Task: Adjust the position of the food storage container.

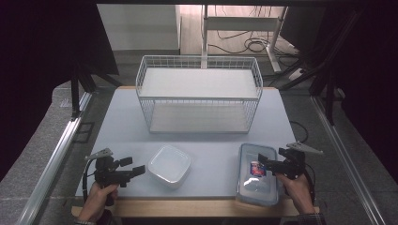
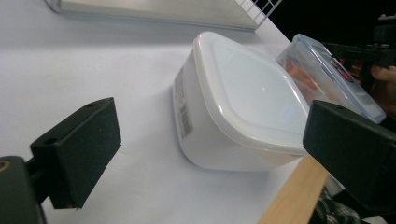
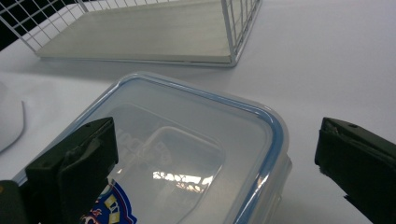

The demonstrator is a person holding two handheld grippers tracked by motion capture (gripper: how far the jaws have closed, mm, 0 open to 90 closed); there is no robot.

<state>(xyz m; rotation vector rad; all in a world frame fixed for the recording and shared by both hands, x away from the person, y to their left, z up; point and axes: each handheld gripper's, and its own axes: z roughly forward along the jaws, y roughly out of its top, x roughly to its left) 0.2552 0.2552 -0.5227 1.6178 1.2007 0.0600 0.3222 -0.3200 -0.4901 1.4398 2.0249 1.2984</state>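
Grippers low at the near edge of the table (image 1: 122,117), one in each hand, both with jaws spread and pinching nothing. Left gripper (image 1: 139,169) points rightward at the white lidded tub (image 1: 169,165), which sits just beside its tips — not touching, a sliver of tabletop between. In the left gripper view the tub (image 2: 236,107) lies ahead and between the line of the two black jaws, one corner turned toward them, barcode label on the near wall. Right gripper (image 1: 261,161) hangs over the clear container with the blue-rimmed lid (image 1: 256,173), its tips above the lid's left-centre; in the right gripper view the lid (image 3: 187,149) spans the gap between the jaws. Container's long axis runs near-to-far, across the line of the right jaws. Each box has its own nearer hand — tub to the left, container to the right. Farther back, mid-table, the white wire basket (image 1: 199,93) stands, well apart from both boxes. Judgement: a lift toward the basket seems likely, each gripper first closing on its box.
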